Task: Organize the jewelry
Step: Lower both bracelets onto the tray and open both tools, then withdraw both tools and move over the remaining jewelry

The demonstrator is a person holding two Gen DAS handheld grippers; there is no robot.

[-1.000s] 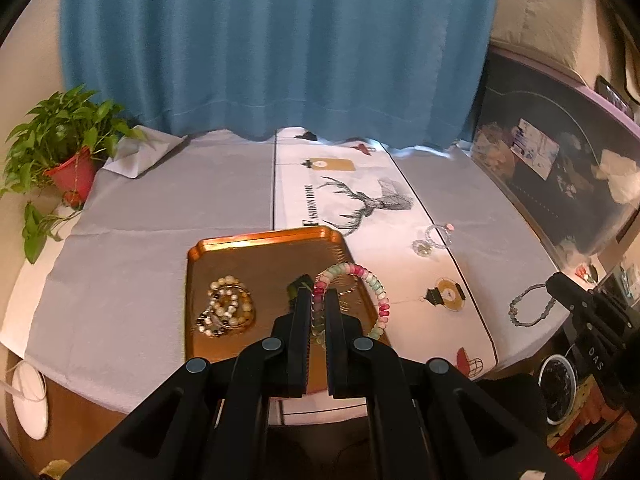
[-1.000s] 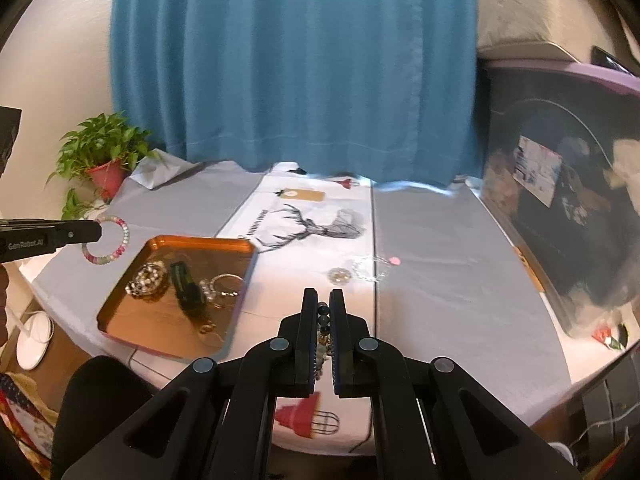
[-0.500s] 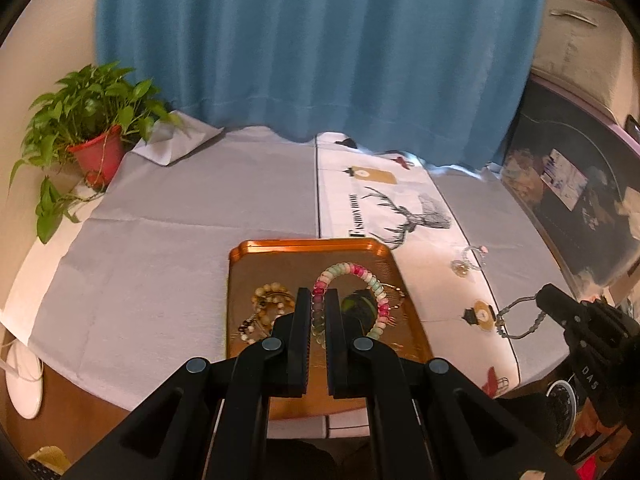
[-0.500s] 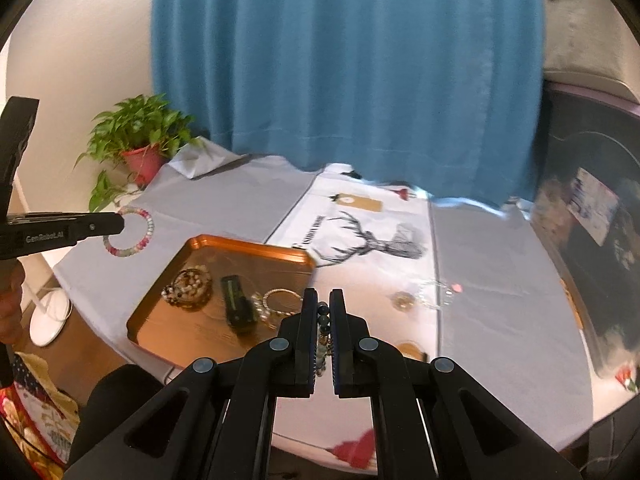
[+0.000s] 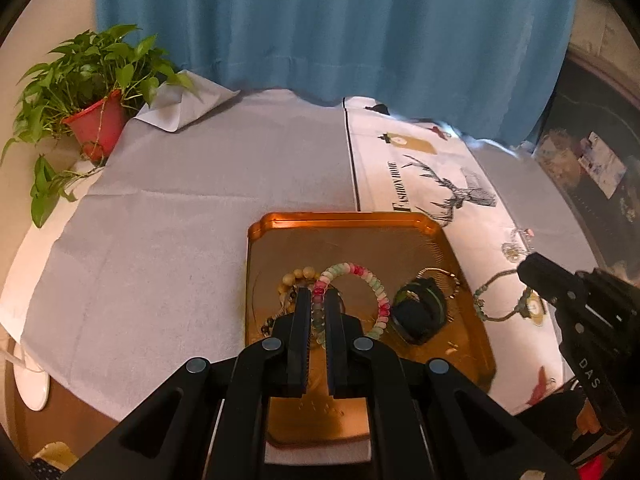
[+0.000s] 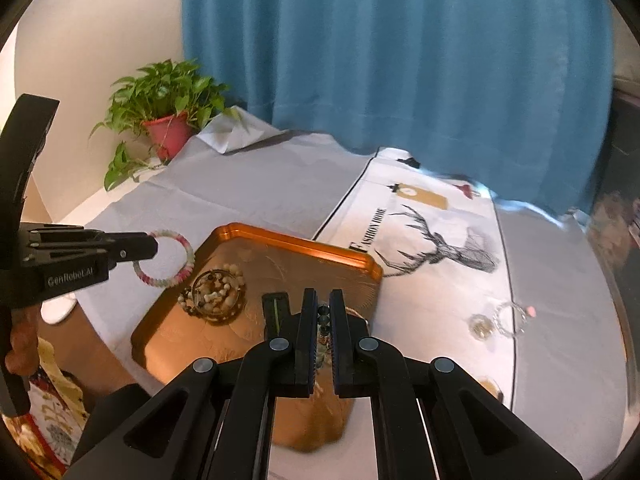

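An orange tray (image 5: 344, 222) (image 6: 280, 238) sits on the table near its front edge. It holds a coil of beige beads (image 6: 216, 294) (image 5: 298, 274), a black watch (image 5: 418, 314) and a thin gold bangle (image 5: 450, 280). My left gripper (image 5: 318, 300) (image 6: 154, 246) is shut on a pink and green bead bracelet (image 5: 370, 280) (image 6: 188, 260), held above the tray's left part. My right gripper (image 6: 323, 300) (image 5: 520, 272) is shut on a dark bead bracelet (image 6: 323, 318) (image 5: 486, 300), held above the tray's right edge.
A small ring and a pendant (image 6: 500, 320) (image 5: 516, 244) lie on the white deer-print runner (image 6: 432, 248). A potted plant (image 5: 92, 108) (image 6: 166, 120) stands at the back left corner. A blue curtain (image 5: 320, 28) hangs behind the table. A dark cabinet (image 5: 592, 160) stands at the right.
Both grippers have swung left and come over the tray, each still shut on its bracelet. The tray now lies straight under both.
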